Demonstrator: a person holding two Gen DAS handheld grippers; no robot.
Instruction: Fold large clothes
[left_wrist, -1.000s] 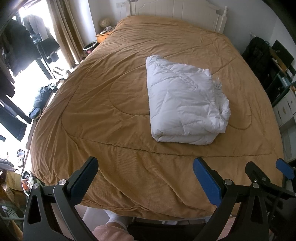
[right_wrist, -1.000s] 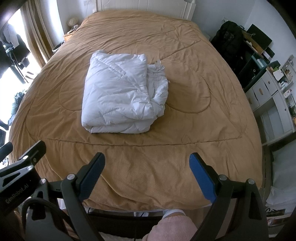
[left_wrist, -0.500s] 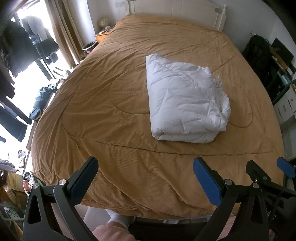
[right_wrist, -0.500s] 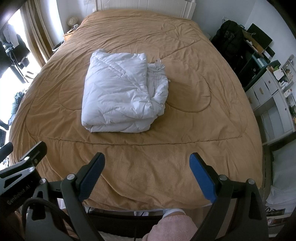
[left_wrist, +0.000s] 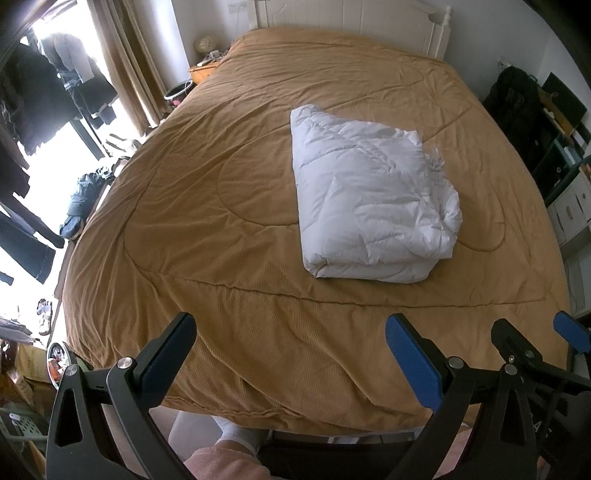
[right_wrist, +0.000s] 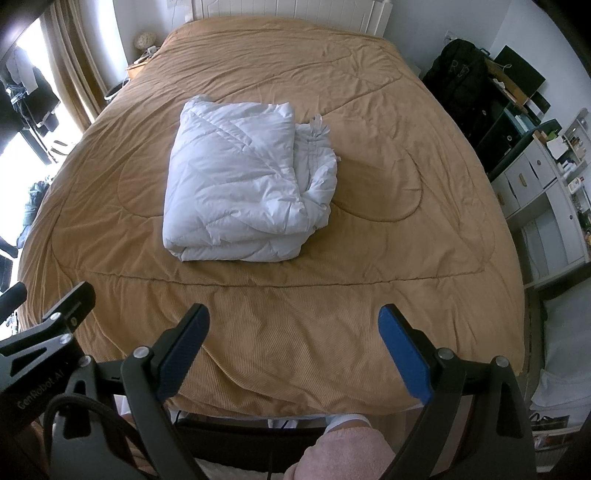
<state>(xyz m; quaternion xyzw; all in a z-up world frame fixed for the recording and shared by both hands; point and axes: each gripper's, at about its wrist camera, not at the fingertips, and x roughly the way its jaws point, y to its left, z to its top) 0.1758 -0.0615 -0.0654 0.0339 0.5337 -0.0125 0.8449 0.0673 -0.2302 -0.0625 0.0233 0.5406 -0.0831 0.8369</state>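
Observation:
A white padded coat (left_wrist: 369, 199) lies folded into a thick rectangle on the tan bedspread (left_wrist: 221, 206), right of the bed's middle; its loose bunched edge faces right. The right wrist view has the coat (right_wrist: 243, 188) left of centre on the same bedspread (right_wrist: 388, 229). My left gripper (left_wrist: 291, 350) hangs open over the foot of the bed, well short of the coat, nothing between its blue pads. My right gripper (right_wrist: 293, 339) is open too, at the same foot edge, empty. Each gripper shows at the edge of the other's view.
A white headboard (right_wrist: 295, 11) closes the far end. Dark clothes hang by the bright window (left_wrist: 33, 110) on the left, with clutter on the floor. A black bag (right_wrist: 461, 81) and white drawers (right_wrist: 535, 184) stand on the right. A person's pink-clad legs (right_wrist: 343, 454) are below.
Both grippers have stayed open and almost still; the views drift only slightly. The coat has not moved.

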